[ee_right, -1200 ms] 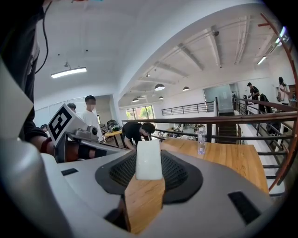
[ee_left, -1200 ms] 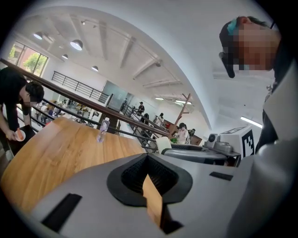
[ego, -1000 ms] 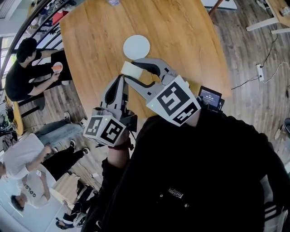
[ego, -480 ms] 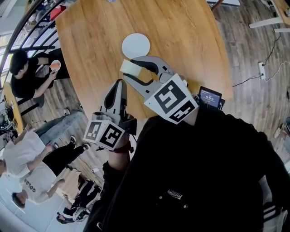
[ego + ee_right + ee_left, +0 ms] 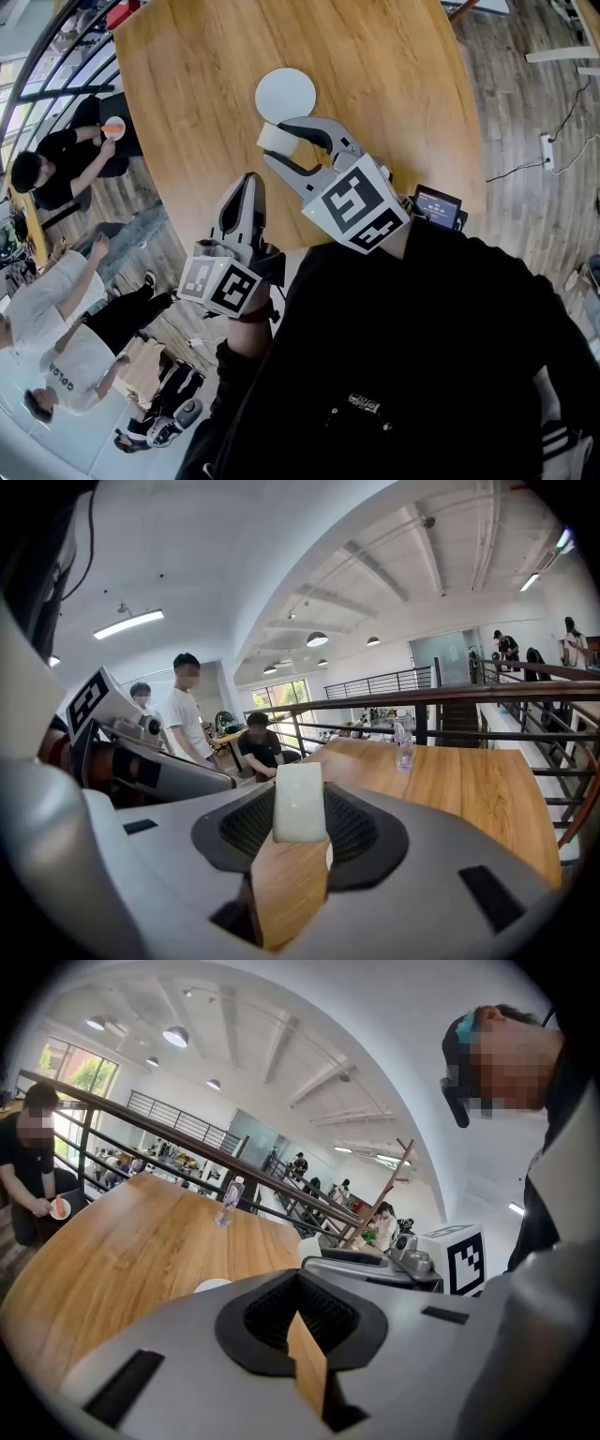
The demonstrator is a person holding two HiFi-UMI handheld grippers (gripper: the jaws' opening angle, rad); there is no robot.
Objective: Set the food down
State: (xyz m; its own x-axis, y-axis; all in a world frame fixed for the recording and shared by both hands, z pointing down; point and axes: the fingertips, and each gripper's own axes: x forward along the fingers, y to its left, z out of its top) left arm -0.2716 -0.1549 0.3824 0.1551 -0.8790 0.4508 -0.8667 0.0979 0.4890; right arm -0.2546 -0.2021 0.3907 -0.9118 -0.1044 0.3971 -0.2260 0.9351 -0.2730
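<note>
Carry step; food was not down yet. Right gripper [image 5: 281, 150] jaws were clamped on the pale food block [image 5: 275, 138], held over the tabletop [image 5: 375, 75] just beside the white plate [image 5: 285, 95]. Left gripper [image 5: 247, 183] jaws were together and empty, near the tabletop's near edge. Likely next: lower onto the plate, then open. Height above the plate was unclear, and the food type was unreadable.

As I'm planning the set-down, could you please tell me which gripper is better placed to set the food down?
Right. The right gripper is clamped on the white food block, just short of the white plate. The left gripper is shut, empty and farther back.
</note>
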